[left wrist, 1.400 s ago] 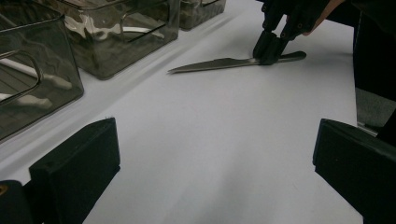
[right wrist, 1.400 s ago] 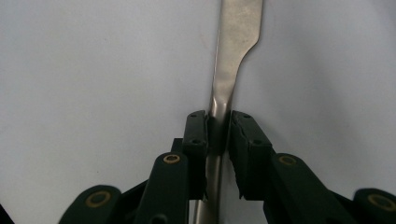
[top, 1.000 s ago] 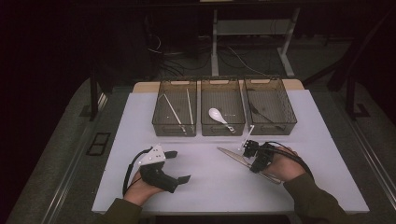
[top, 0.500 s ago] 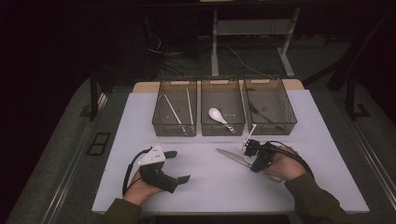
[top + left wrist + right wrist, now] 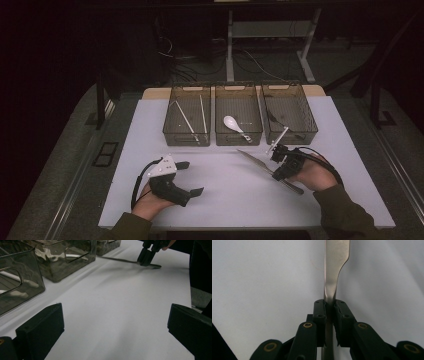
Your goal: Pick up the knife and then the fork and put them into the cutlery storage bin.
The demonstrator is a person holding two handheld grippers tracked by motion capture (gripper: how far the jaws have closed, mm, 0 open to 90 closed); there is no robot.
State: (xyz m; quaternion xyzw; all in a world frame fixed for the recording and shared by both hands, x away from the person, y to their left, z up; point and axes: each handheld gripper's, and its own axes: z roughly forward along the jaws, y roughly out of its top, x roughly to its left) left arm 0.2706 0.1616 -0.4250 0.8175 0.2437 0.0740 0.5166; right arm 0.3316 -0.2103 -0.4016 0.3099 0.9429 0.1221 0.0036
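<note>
Steel knife [image 5: 336,262], flat, slender, smooth.

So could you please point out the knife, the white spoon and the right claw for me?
knife [image 5: 254,161]: high view, on the blade, left of the claw.
white spoon [image 5: 231,121]: high view, on its bowl, in the middle bin.
right claw [image 5: 329,311]: right gripper view, between the fingertips clamped on the knife.

A slim silver table knife [image 5: 262,165] is lying almost flat just above the white table, blade pointing toward 10 o'clock, handle toward 4 o'clock, sitting just in front of the middle and right bins.
</note>
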